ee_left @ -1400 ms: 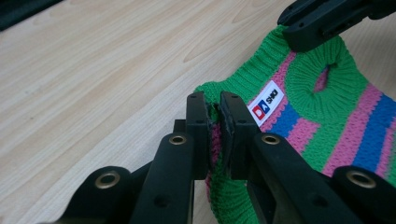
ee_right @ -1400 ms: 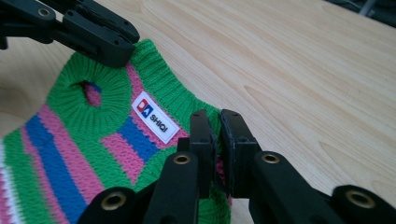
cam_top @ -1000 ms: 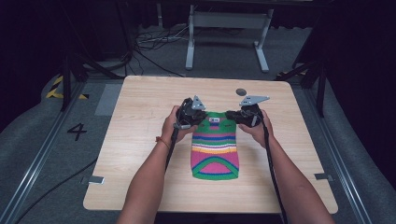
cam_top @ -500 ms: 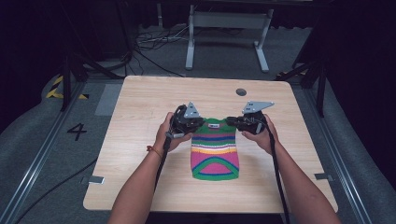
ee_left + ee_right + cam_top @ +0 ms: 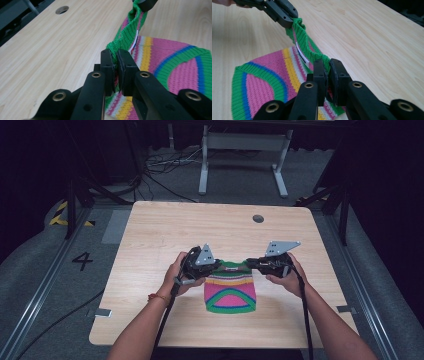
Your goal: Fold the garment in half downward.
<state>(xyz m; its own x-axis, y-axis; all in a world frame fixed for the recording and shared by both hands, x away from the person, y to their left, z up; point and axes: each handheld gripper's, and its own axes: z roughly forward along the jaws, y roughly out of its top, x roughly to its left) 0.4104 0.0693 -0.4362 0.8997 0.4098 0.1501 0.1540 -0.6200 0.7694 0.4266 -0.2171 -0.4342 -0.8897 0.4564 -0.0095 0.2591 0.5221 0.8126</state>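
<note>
A small striped knit garment (image 5: 230, 290), green-edged with pink, yellow and blue bands, is lying flat on the table's near half, its green top edge (image 5: 119, 42) lifting taut

Both tools (image 5: 216, 265) (image 5: 249, 263) clamped, facing inward

- High view looks forward and down over the whole table (image 5: 150, 235).
- Each gripper view sits low and close, both sharing the striped knit cloth (image 5: 175, 65) mid-table.
</note>
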